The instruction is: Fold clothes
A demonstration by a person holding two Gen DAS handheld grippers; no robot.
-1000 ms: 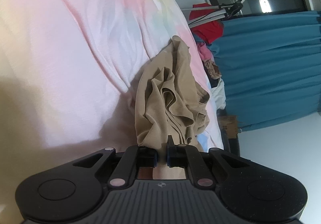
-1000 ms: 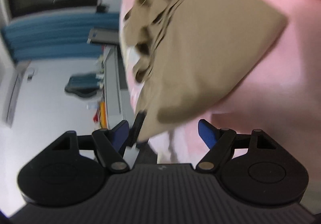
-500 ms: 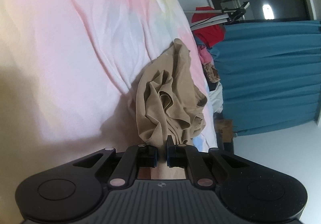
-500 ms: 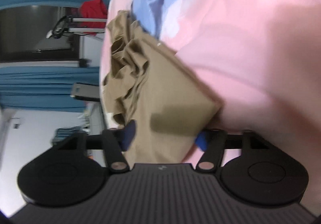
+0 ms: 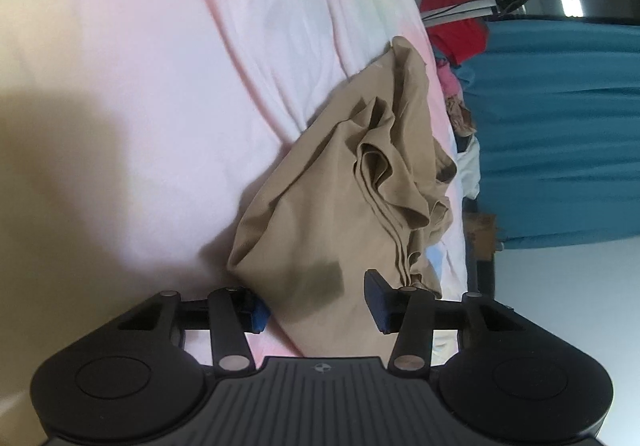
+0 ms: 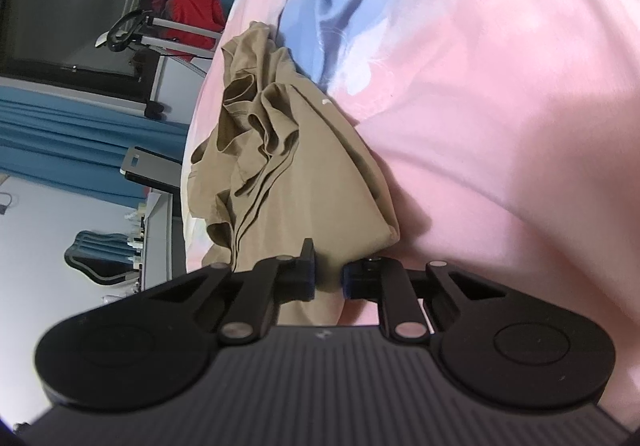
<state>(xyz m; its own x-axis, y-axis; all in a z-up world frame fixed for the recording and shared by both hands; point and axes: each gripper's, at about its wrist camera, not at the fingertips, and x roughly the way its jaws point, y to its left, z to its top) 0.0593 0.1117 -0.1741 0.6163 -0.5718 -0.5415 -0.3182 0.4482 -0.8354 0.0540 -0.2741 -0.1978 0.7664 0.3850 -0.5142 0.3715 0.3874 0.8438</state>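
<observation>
Pink bedsheet: pastel, with blue and yellow patches; wrinkled, fills the near view.
Tan garment: bunched on the sheet, near both tongs.
Left gripper: jaws opening, cloth between, not pinched.
Right gripper: jaws closing on the garment's near edge.
Room, far: blue curtains, red clothes, dark window.

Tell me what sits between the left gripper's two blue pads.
The tan garment: its near folded end lies in the gap of the left gripper, whose jaws are opening, with the pink bedsheet underneath. The left wrist view shows it.
</observation>
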